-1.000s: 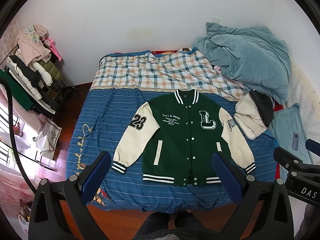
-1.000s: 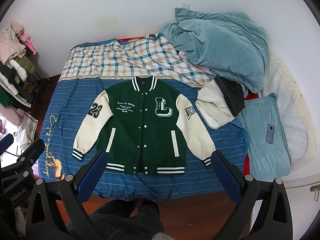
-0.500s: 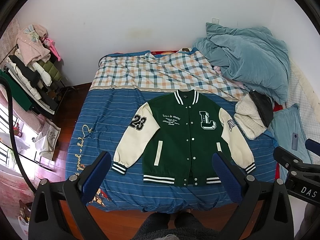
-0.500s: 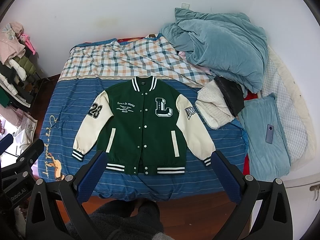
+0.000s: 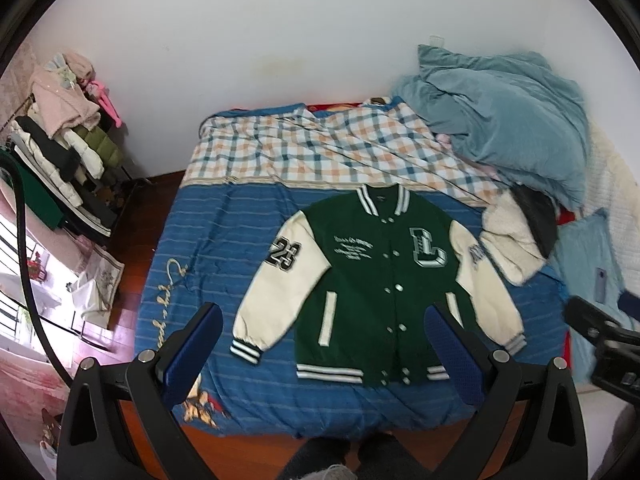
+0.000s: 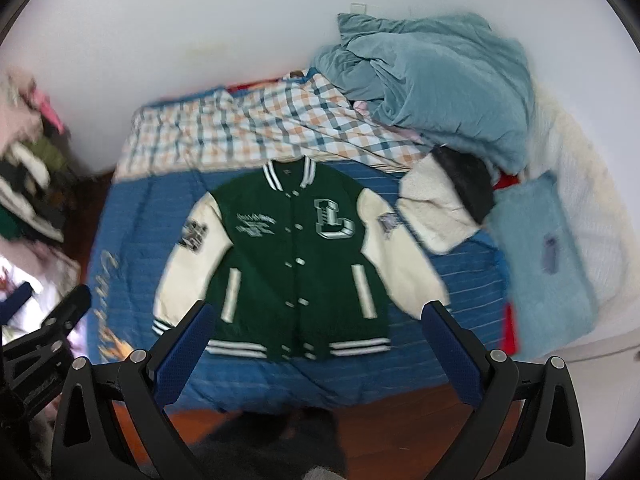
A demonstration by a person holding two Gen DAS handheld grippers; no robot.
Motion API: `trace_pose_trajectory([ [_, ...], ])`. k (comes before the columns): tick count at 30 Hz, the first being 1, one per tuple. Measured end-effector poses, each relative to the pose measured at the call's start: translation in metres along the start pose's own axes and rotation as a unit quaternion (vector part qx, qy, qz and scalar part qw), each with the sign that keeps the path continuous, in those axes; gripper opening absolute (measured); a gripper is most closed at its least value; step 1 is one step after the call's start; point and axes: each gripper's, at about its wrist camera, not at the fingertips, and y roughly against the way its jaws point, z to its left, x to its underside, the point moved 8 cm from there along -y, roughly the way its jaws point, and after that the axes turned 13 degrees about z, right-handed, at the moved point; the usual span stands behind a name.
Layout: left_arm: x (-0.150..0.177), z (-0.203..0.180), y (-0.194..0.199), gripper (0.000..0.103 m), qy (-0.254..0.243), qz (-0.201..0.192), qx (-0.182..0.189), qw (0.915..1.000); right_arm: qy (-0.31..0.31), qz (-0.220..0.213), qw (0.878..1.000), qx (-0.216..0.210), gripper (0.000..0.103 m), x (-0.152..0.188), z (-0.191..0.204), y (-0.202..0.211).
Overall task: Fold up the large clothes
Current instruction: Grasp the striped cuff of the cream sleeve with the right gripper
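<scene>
A green varsity jacket (image 5: 372, 280) with cream sleeves, a white "L" and a "23" patch lies flat and face up on the blue striped bed cover (image 5: 208, 248), collar toward the wall. It also fills the middle of the right wrist view as the jacket (image 6: 292, 264). My left gripper (image 5: 324, 340) hovers open above the hem side, near the bed's front edge, holding nothing. My right gripper (image 6: 316, 340) is also open and empty, high over the hem. The right gripper's body shows at the right edge of the left wrist view.
A crumpled teal duvet (image 5: 504, 120) and a white fleece with a dark garment (image 5: 516, 236) lie at the bed's right. A checked sheet (image 5: 312, 152) covers the far half. A clothes rack (image 5: 60, 152) stands at left. A phone (image 6: 550, 252) rests on a blue pillow.
Both grippers have moved forward and a bit lower toward the jacket, which now looks larger; the right wrist view is blurred by motion. The jacket itself has not moved.
</scene>
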Motion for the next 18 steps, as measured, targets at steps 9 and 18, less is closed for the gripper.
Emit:
trace_pose_trajectory([
  [9,-0.04,-0.017,-0.153,0.103,-0.004,0.035,-0.058,0.9977,-0.224,0.075,0.971,-0.023,0.06,0.008,-0.13,-0.175],
  [18,-0.031,-0.05,-0.327,0.103,0.031,0.133,-0.118,0.9836,-0.434,0.143,0.889,-0.029,0.082,0.075,-0.349,-0.402],
])
